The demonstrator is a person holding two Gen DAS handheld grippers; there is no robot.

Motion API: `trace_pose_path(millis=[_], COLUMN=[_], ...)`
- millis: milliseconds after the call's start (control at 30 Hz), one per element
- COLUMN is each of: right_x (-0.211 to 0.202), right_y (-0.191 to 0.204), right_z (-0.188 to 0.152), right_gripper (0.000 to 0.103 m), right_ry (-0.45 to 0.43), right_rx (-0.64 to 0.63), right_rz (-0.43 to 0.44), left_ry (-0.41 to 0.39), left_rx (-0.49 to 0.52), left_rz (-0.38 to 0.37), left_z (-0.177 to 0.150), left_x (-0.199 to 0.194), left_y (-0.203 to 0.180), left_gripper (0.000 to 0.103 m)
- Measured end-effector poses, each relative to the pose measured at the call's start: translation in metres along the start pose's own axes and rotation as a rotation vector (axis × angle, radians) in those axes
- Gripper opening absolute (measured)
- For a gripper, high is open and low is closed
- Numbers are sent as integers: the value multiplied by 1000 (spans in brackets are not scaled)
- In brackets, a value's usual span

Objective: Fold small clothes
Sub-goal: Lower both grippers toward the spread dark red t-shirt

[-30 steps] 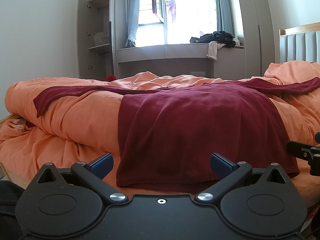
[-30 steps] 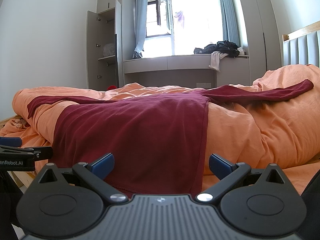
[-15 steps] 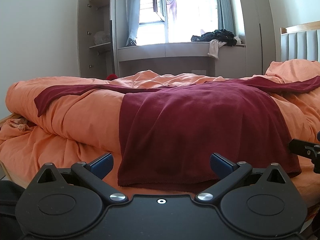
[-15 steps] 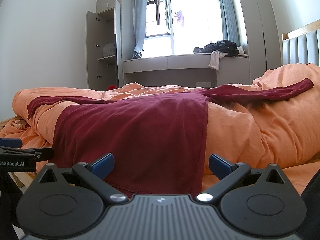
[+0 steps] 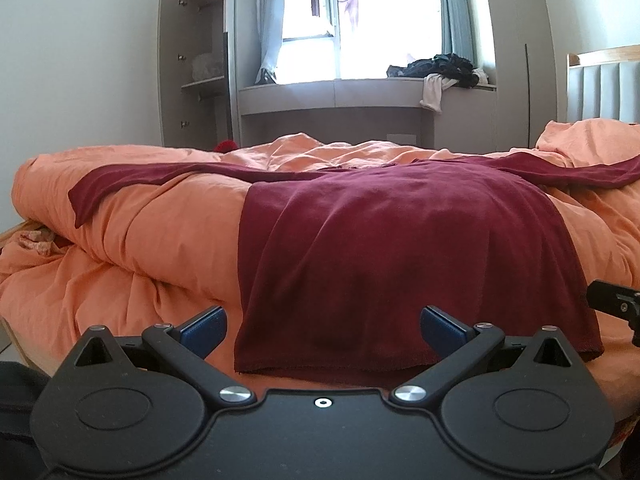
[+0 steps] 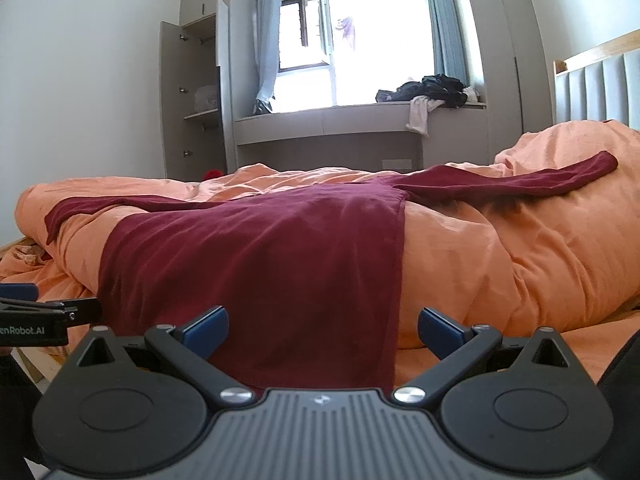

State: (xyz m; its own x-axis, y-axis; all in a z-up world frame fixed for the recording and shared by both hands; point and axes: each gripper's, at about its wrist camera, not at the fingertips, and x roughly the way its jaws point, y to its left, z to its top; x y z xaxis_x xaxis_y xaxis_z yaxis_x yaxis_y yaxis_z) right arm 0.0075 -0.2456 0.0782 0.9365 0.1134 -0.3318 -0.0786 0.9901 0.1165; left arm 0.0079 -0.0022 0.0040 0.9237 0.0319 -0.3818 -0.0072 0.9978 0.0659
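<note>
Both claws, left [image 5: 322,326] and right [image 6: 323,326], are wide open and hold nothing. The soft dark red long-sleeved shirt [image 5: 400,248] lies just ahead, its hem nearest, sleeves spread sideways.

Air ahead of the left gripper [image 5: 322,330] is open above the shirt [image 5: 400,264]; the duvet [image 5: 160,236] bulges left; the right gripper [image 6: 323,330] faces the same hump.
</note>
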Motion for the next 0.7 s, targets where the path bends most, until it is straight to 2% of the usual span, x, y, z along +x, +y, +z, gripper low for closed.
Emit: trace_pose_path(millis=[333, 533, 700], right_x=[7, 19, 39], right_y=[-4, -14, -35], right_z=[21, 51, 78], right_gripper=[103, 103, 103], right_ry=[50, 69, 83], right_rx=[15, -3, -8], right_rz=[-35, -39, -96], left_ry=[30, 13, 5], left_rx=[-7, -5, 6], left_rz=[4, -13, -47], left_z=[23, 63, 99], left_x=[12, 29, 56], left_y=[-4, -13, -30], left_gripper=[103, 103, 103])
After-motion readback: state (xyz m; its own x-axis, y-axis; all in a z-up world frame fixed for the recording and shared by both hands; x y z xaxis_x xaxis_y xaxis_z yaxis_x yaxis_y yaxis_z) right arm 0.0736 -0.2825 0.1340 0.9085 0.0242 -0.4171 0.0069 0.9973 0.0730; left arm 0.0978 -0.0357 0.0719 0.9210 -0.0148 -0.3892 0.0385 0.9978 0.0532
